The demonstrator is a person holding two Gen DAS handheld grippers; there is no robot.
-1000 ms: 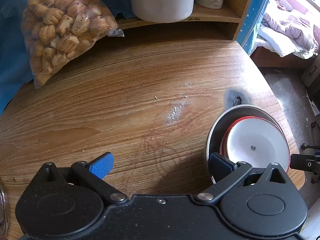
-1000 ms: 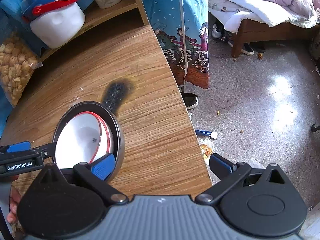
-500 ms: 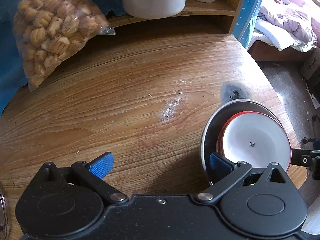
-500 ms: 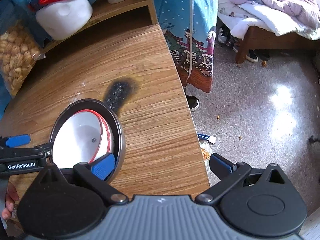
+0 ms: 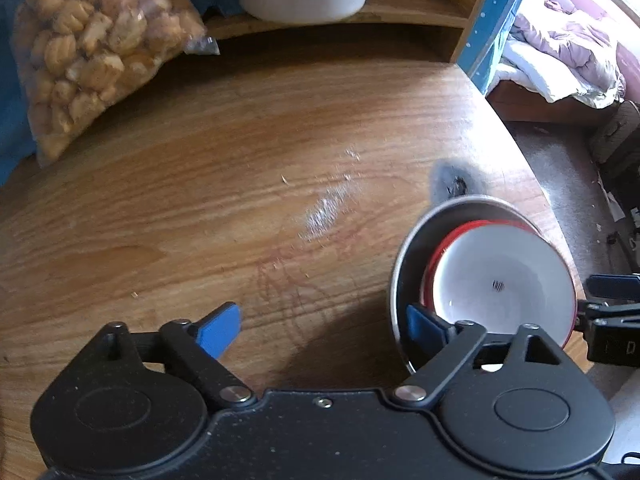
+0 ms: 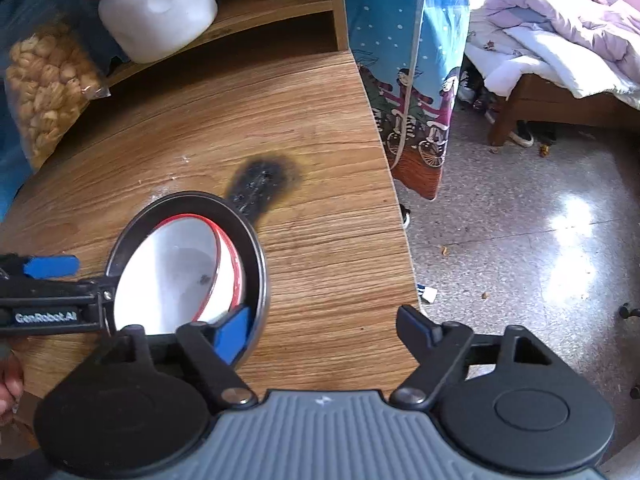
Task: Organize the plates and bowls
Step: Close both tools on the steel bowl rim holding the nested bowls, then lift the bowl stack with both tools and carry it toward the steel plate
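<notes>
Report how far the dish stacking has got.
Done: the red-rimmed white bowls sit nested inside the metal plate on the wooden table, near its right edge. In hand: the left gripper and right gripper flank the stack, one finger of each over the plate's rim, jaws closing with nothing pressed yet. Left: gripping and moving the stack, if that is intended.

Place: a home, a lived-in bedroom
Bed: rumpled quilt [image 6: 560,28] on a wooden bed [image 6: 532,96]
Floor: shoes [image 6: 520,136] beside the bed
Table: worn wooden table [image 5: 200,200], snack bag [image 5: 92,52]
Curtain: blue cartoon curtain [image 6: 404,60]
</notes>
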